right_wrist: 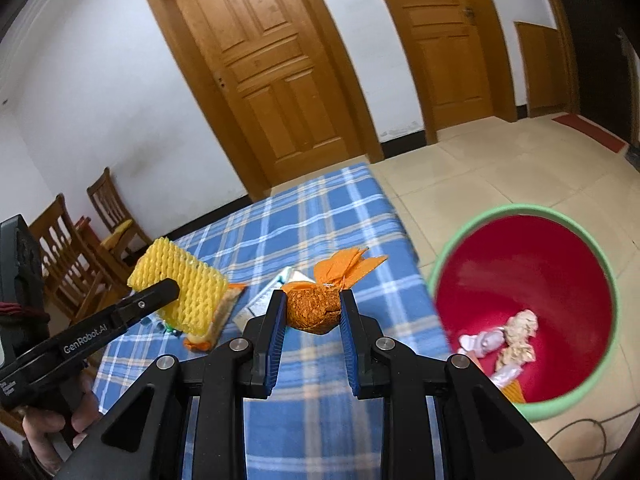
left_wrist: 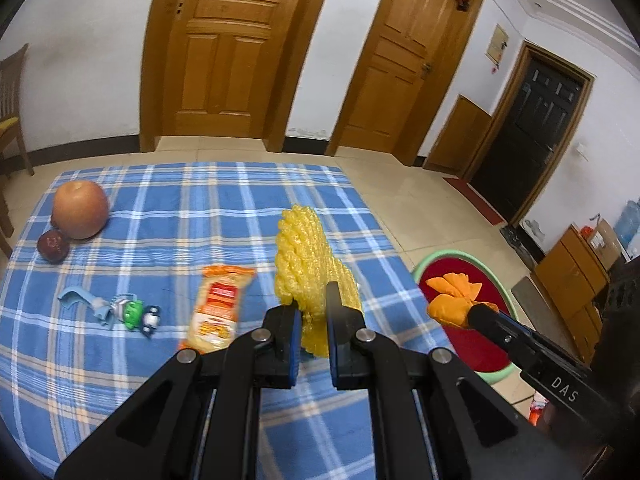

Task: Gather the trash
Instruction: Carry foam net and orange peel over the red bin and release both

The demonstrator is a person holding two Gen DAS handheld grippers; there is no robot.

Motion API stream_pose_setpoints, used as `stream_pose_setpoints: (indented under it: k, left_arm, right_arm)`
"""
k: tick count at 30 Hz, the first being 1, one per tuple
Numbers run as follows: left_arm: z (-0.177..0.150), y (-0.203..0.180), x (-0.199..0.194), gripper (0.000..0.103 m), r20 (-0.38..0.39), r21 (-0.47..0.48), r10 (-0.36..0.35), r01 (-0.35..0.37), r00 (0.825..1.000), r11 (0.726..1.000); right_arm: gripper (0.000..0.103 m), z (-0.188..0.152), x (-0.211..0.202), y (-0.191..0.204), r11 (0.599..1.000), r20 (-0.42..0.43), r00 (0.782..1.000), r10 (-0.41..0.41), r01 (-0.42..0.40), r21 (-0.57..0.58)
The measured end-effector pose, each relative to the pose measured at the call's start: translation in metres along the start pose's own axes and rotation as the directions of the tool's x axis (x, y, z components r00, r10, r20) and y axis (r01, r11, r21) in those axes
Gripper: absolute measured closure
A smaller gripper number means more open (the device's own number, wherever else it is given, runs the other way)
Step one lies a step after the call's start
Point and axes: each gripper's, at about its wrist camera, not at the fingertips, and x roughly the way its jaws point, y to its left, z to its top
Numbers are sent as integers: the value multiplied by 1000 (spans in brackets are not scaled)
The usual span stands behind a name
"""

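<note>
My left gripper [left_wrist: 314, 304] is shut on a yellow foam fruit net [left_wrist: 304, 264] and holds it up over the blue plaid tablecloth [left_wrist: 180, 208]. My right gripper [right_wrist: 312, 300] is shut on a balled orange mesh bag [right_wrist: 312, 312], above the table's right side. Beside the table on the floor stands a red bin with a green rim [right_wrist: 460, 240], holding crumpled paper [right_wrist: 520, 332]. In the left wrist view the right gripper [left_wrist: 472, 314] holds the orange mesh bag [left_wrist: 448, 304] in front of the bin's rim [left_wrist: 452, 256]. The right wrist view shows the left gripper [right_wrist: 172, 286] with the net [right_wrist: 188, 280].
An orange snack packet [left_wrist: 218, 308], a small toy [left_wrist: 136, 314], a blue plastic piece [left_wrist: 78, 296], a large round fruit [left_wrist: 80, 210] and a dark red one [left_wrist: 53, 246] lie on the cloth. A flat box [right_wrist: 264, 300] lies near the packet. Wooden chairs [right_wrist: 100, 216] stand at the left.
</note>
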Motion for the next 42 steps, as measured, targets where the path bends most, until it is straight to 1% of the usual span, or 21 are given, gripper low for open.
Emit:
stream_pose_setpoints:
  k: [8,15,22,31,36,42]
  left_arm:
    - [-7,-40,13,94,-47,58,-44,47,998,997]
    - [-17,-78,25,94,-89,121,-76,87,993,989]
    - [-25,-108,47,94,-147,166,-98,122,984,979]
    - [-30,-141,74,94,-194,206,-116,156,974,966]
    - [-35,-157,90,94,-223,240,-123,176,967,955]
    - [-38,-166,105,94,-248,253,-119,183,961,950]
  right_arm:
    - [77,-5,-26,-34,996,28,998,-55,53,68]
    - [77,-11,-45,-72,985,45,994,-99,92,145]
    - [77,-19,-54,-103,969,48,987,-154,141,201]
    - [76,-26,-56,-151,940,30,977,-212,195,280]
    - [74,-32,-49,-170,928,-1,977,-213,203,314]
    - [69,-35,-43,-177,926,-21,979,-202,198,321]
